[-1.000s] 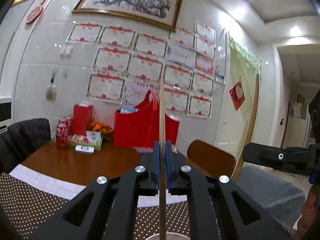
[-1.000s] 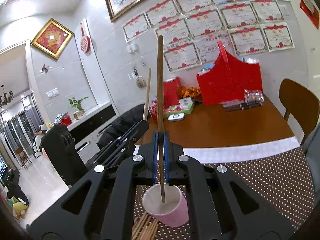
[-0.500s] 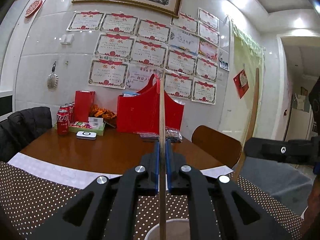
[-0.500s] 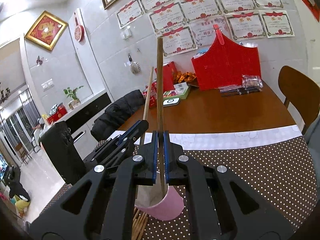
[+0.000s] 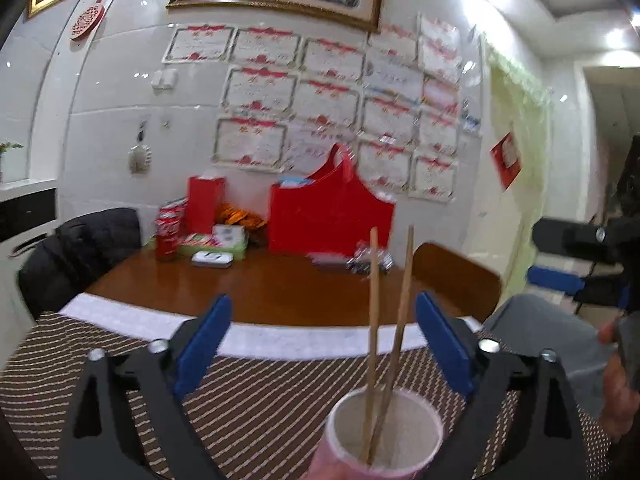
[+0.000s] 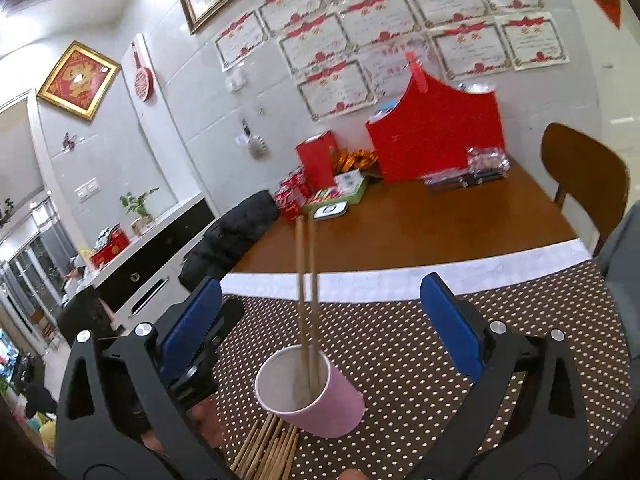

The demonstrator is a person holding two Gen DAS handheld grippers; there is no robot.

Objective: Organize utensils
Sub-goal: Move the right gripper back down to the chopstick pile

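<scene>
A pink paper cup (image 6: 316,400) stands on the dotted brown tablecloth (image 6: 400,340), also seen in the left wrist view (image 5: 384,436). Two wooden chopsticks (image 6: 306,300) stand in it, leaning; they show in the left wrist view (image 5: 390,320) too. Several more chopsticks (image 6: 268,452) lie in a pile beside the cup's base. My left gripper (image 5: 324,344) is open and empty just behind the cup. My right gripper (image 6: 324,320) is open and empty, its jaws wide on either side of the cup. The left gripper's body shows at the left of the right wrist view (image 6: 200,344).
A brown wooden table (image 6: 420,228) lies beyond the cloth, with a red gift bag (image 6: 436,136), cola cans (image 6: 290,196), snack boxes and a packet (image 6: 472,172) at the wall. A wooden chair (image 6: 580,168) stands right, a black jacket (image 6: 236,224) left.
Both grippers opened and let go of their chopsticks, which now stand in the cup. Both grippers tilted and drew back a little.
</scene>
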